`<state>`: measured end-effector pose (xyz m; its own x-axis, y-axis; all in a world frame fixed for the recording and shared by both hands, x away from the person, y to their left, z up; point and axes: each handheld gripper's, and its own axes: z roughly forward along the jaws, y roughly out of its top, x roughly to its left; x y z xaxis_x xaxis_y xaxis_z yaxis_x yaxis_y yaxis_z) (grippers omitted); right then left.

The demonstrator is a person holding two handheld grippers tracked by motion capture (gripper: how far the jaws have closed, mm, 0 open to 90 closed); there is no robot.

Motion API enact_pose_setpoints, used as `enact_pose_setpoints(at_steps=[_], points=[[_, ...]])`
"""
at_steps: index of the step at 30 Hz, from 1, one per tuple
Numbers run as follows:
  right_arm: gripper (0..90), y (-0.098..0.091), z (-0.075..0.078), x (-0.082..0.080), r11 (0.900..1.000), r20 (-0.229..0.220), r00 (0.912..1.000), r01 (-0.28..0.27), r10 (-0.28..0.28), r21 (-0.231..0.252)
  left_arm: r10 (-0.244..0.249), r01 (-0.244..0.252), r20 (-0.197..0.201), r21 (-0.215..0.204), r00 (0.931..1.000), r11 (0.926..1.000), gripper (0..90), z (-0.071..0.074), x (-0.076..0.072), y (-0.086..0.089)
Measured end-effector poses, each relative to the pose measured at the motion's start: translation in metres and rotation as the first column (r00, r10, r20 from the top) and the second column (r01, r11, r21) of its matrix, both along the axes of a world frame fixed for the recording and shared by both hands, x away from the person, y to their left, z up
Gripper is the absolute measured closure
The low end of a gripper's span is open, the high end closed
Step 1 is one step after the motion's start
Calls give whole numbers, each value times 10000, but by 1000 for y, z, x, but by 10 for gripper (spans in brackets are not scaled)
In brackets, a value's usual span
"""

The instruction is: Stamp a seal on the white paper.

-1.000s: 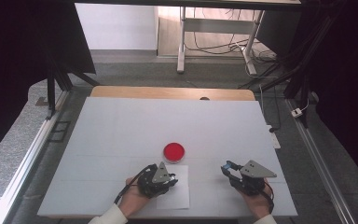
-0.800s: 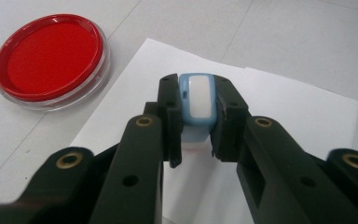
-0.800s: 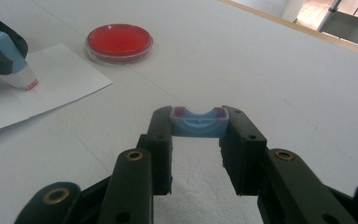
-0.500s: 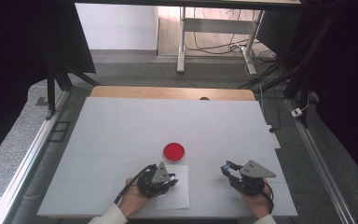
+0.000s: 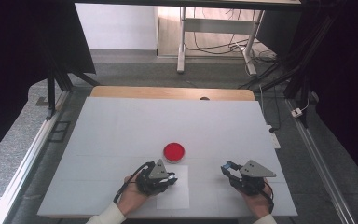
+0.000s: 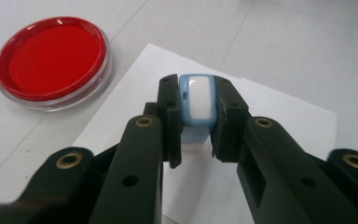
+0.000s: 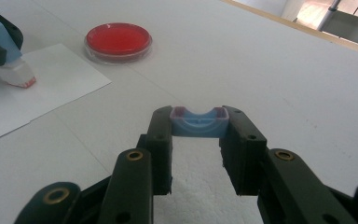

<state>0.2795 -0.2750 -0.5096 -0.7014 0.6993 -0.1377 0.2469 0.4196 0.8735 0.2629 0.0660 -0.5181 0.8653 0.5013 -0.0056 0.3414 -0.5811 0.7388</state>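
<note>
While left gripper pinches a blue stamp over white paper at frame center, right gripper clamps its blue cap, lower center.

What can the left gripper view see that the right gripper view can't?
Left gripper view alone: the stamp's blue-and-white top, close up, squeezed between the left fingers.
Right gripper view alone: a blue cap squeezed between the right fingers, the stamp's red tip seen from the side, and the table's wooden edge.
Both: the red dish and the white paper.
</note>
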Motion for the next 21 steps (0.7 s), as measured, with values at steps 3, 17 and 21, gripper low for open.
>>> enact_pose_setpoints(at_steps=[3,17,21], points=[[648,0,0,0,10000,0,10000,-3,3,1,14,-13,21,-215,10000,9998,755,1,1,2],[648,1,-1,0,10000,-5,10000,0,0,53,473,-508,-232,-1808,9986,9822,754,24,6,23],[648,1,-1,0,10000,-26,10000,9,-9,-26,603,-643,-258,-2046,9978,9767,753,31,7,27]])
